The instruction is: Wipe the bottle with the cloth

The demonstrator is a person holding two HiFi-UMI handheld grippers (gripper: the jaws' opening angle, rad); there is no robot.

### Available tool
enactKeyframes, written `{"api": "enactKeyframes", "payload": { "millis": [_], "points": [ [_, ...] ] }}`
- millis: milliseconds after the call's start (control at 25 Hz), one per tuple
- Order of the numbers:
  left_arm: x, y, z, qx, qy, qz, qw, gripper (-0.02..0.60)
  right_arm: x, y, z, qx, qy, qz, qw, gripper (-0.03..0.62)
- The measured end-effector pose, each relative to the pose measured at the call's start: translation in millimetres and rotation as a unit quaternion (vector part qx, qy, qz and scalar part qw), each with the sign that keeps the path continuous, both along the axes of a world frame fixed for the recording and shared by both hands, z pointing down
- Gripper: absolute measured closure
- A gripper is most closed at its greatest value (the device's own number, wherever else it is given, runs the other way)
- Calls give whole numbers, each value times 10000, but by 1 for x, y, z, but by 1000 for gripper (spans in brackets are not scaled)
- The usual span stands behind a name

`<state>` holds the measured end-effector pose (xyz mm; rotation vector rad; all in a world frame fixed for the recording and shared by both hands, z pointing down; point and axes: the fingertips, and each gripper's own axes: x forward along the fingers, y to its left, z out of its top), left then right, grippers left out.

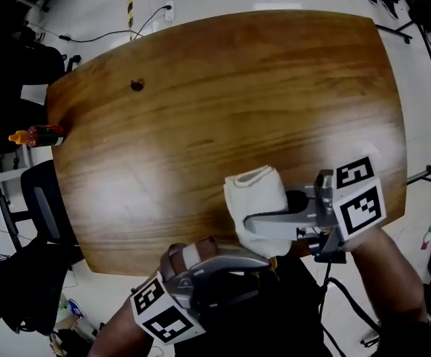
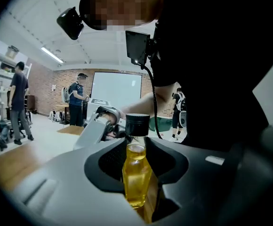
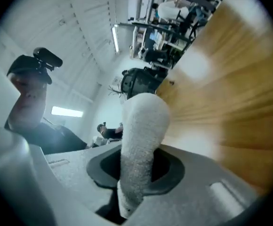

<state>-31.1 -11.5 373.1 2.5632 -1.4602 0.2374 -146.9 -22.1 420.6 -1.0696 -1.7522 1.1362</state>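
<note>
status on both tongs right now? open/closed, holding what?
Left tongs: closed on the bottle of yellow liquid.
Right tongs: closed on the white cloth.

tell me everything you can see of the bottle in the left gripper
A small clear bottle, glass by the look of it, with a black screw cap, a short neck and sloped shoulders. It is filled up to the neck with yellow liquid. It stands upright between the jaws of the left gripper, which clamp its body from both sides. No label shows.
</note>
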Motion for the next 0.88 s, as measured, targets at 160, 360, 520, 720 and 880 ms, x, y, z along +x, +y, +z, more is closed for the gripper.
{"api": "enactKeyframes", "payload": {
  "millis": [160, 360, 520, 720, 880],
  "points": [
    [-2, 2, 2, 27, -77, -72, 9999, 439, 9, 27, 20, 382, -50, -860, 9955, 523],
    [-6, 4, 3, 88, -25, -226, 9997, 437, 13, 37, 44, 510, -20, -1109, 9925, 523],
    [-7, 4, 3, 139, -50, -249, 9996, 437, 15, 40, 58, 840, -170, -1220, 9888, 523],
    [-9, 5, 4, 145, -97, -255, 9995, 437, 15, 43, 77, 1546, -506, -1446, 9760, 523],
    [-11, 6, 5, 131, -87, -234, 9996, 437, 15, 44, 91, 1970, -591, -1537, 9665, 523]
  ]
}}
